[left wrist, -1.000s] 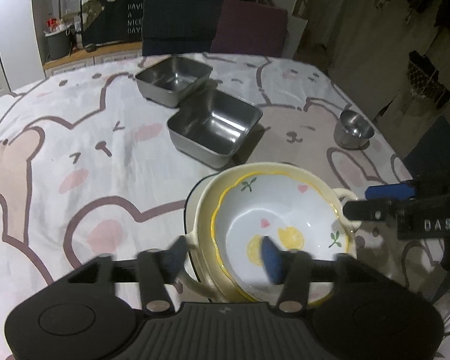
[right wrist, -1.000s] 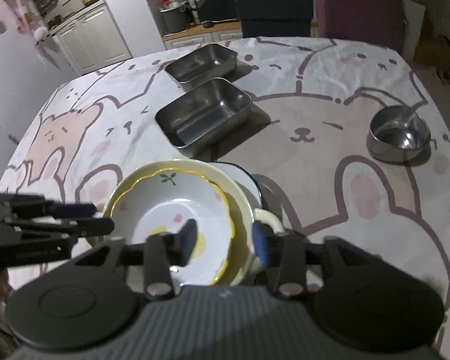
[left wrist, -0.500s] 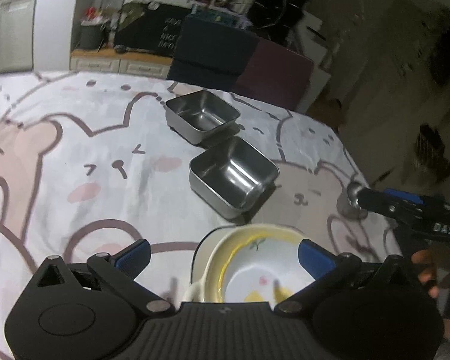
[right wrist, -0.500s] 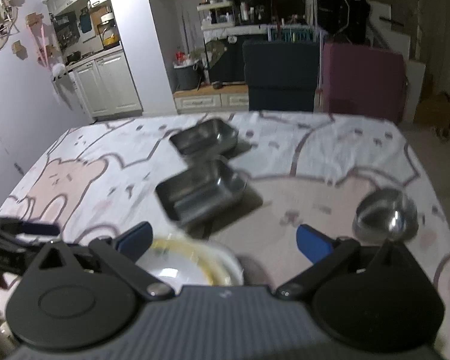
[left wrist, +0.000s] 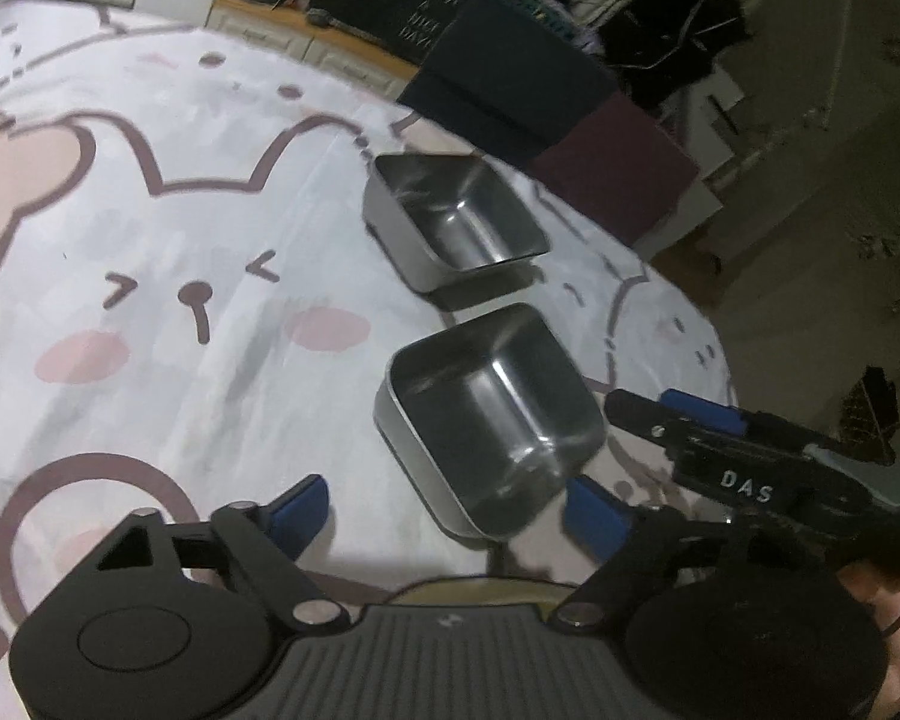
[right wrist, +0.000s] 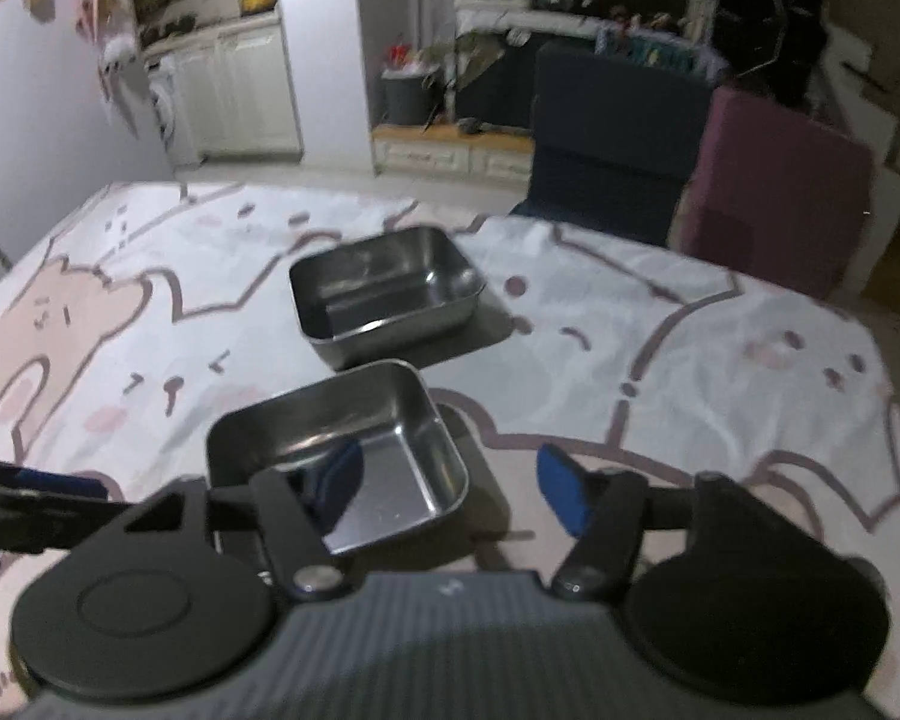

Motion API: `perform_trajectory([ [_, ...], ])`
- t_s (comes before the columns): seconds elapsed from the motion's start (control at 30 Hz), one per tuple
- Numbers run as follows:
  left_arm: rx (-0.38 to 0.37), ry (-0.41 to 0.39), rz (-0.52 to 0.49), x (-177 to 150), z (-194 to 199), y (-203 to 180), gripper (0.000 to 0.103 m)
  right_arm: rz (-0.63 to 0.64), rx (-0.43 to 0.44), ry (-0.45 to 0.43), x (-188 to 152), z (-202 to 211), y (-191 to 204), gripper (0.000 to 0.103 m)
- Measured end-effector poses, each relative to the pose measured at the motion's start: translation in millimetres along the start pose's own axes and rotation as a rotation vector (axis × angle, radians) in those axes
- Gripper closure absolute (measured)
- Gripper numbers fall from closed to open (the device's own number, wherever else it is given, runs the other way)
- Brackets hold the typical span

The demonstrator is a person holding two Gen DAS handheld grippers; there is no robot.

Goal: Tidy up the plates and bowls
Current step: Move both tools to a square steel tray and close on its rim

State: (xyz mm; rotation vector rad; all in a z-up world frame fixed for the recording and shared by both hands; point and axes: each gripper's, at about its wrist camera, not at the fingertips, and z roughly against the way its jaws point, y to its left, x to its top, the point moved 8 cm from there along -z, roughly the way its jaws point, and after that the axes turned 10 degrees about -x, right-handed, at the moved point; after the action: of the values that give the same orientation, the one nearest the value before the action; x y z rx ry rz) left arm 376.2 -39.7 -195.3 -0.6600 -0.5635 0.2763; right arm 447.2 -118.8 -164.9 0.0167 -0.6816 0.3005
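Both grippers now off the stacked yellow bowl (left wrist: 474, 591), up at near steel tray (left wrist: 486, 414). Left gripper (left wrist: 450, 510) and right gripper (right wrist: 450, 480) jaws closing, gripping nothing; far steel tray (right wrist: 384, 294) just behind.

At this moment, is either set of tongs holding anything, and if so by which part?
Nothing is held. The left tongs and right tongs are both closing but gripping nothing; the near steel tray sits between each pair, untouched as far as the views show.
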Motion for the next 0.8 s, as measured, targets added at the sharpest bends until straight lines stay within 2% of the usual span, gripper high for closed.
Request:
perform_trajectory([
  [0.1,0.005,0.023,0.031,1,-12,10,0.030,0.023,0.033,0.040,-1,-21,8,0.040],
  [0.27,-0.017,0.040,0.073,3,-29,19,0.053,0.042,0.040,0.069,-3,-45,10,0.049],
  [0.33,-0.018,0.047,0.071,4,-33,20,0.062,0.030,0.044,0.068,-2,-51,11,0.054],
  [0.37,-0.019,0.050,0.071,4,-35,21,0.070,0.025,0.049,0.071,-2,-54,11,0.060],
  [0.4,-0.023,0.054,0.075,3,-36,21,0.074,0.023,0.056,0.076,-3,-55,13,0.066],
  [0.47,-0.041,0.052,0.082,4,-37,21,0.083,0.028,0.044,0.077,-4,-56,13,0.070],
  [0.6,0.002,0.038,0.033,6,-33,19,0.084,0.006,0.039,0.086,-6,-55,8,0.092],
  [0.8,0.007,-0.023,0.009,20,-10,16,0.084,-0.021,0.087,0.079,-8,-38,11,0.096],
])
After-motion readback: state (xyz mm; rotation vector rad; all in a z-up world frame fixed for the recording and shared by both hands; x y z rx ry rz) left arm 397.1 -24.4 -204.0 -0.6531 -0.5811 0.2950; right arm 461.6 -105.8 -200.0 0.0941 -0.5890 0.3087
